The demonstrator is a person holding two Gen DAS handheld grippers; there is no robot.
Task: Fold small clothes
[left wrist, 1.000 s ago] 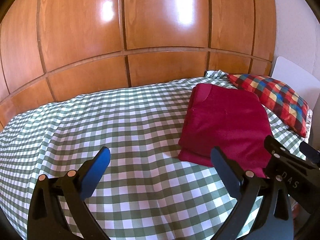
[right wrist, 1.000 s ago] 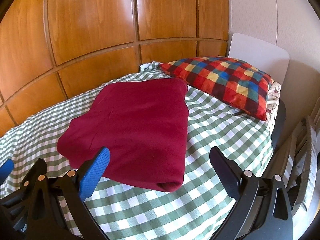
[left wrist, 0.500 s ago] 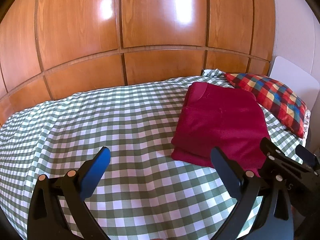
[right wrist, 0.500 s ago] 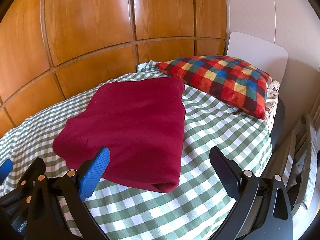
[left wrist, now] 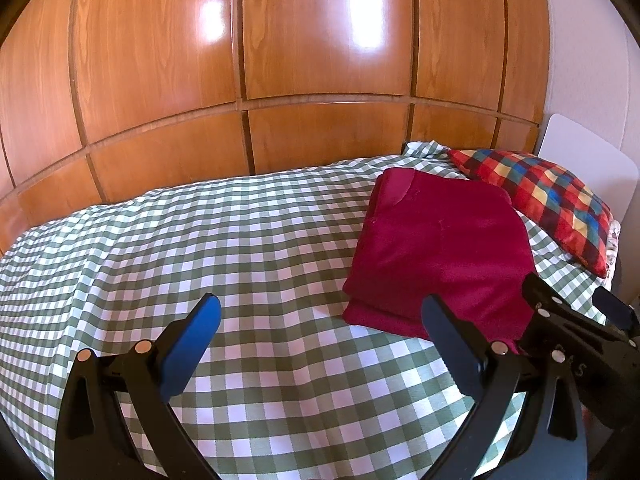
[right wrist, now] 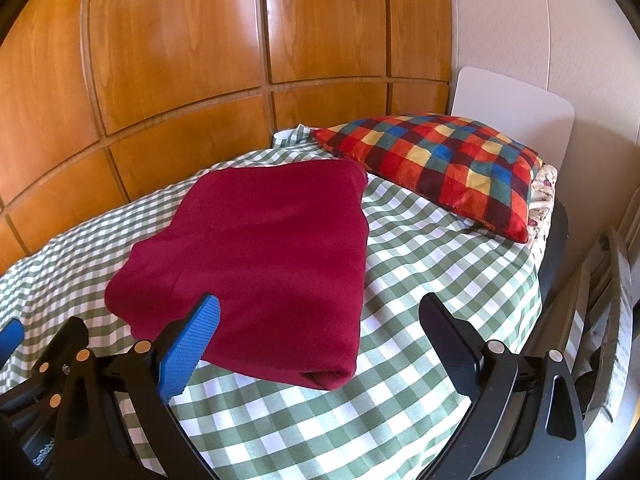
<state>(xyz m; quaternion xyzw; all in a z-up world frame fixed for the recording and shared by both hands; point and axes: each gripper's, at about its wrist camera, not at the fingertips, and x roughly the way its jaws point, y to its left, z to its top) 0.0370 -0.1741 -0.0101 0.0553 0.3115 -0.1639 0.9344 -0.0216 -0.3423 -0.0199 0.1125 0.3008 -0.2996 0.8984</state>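
Note:
A dark red garment lies folded in a neat rectangle on the green-and-white checked bedspread. It fills the middle of the right wrist view. My left gripper is open and empty, above the spread to the left of the garment's near edge. My right gripper is open and empty, held over the garment's near right corner without touching it. The right gripper's body shows at the right edge of the left wrist view.
A multicoloured checked pillow lies at the head of the bed beyond the garment. A white board stands behind it. Wood panelling runs along the far side. The bed's right edge drops to furniture beside it.
Both grippers have drawn back and up a little from the folded garment, which lies still. Both stay open.

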